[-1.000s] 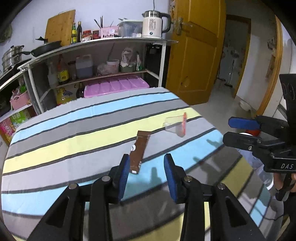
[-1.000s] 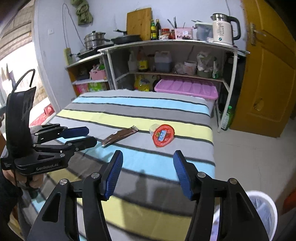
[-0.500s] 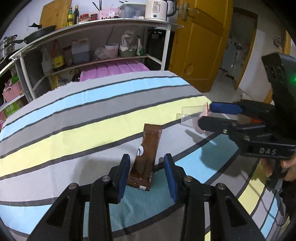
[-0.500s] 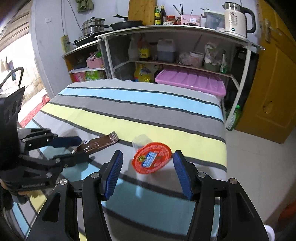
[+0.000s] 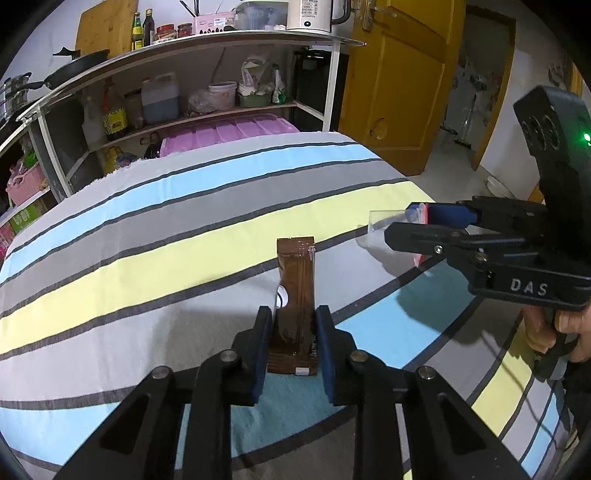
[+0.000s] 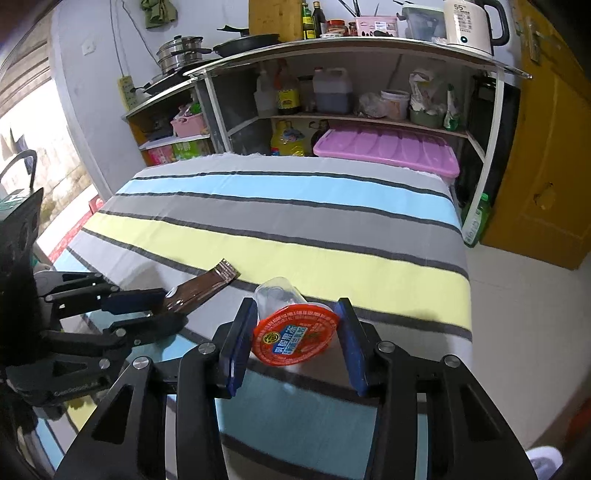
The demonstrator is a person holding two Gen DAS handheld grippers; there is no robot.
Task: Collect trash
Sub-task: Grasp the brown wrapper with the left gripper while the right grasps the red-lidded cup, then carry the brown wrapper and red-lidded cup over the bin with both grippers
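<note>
Your left gripper (image 5: 291,341) has its blue pads pressed against both long edges of the brown snack wrapper (image 5: 296,295), clamped on its near end; the wrapper's far end points toward 12 o'clock and lies on the striped tablecloth (image 5: 147,236). In the right wrist view the same wrapper (image 6: 207,288) sticks out of that gripper (image 6: 162,312) at 9 o'clock, its crimped tip resting on the cloth near the yellow stripe.

Your right gripper (image 6: 295,343) straddles the clear plastic cup (image 6: 291,321), which lies on its side with the red foil lid (image 6: 295,338) facing you. The fingers are apart: the left pad (image 6: 240,347) touches the lid's rim, while the right pad (image 6: 349,347) sits just beside it, with a sliver of gap showing. From the left wrist view the cup (image 5: 388,225) is at 2 o'clock, between the right gripper's (image 5: 413,225) fingers.

Beyond the table at 12 o'clock stands a kitchen shelf (image 6: 369,48) with a white kettle (image 6: 469,22) on top and a pink storage box (image 6: 388,151) below.
</note>
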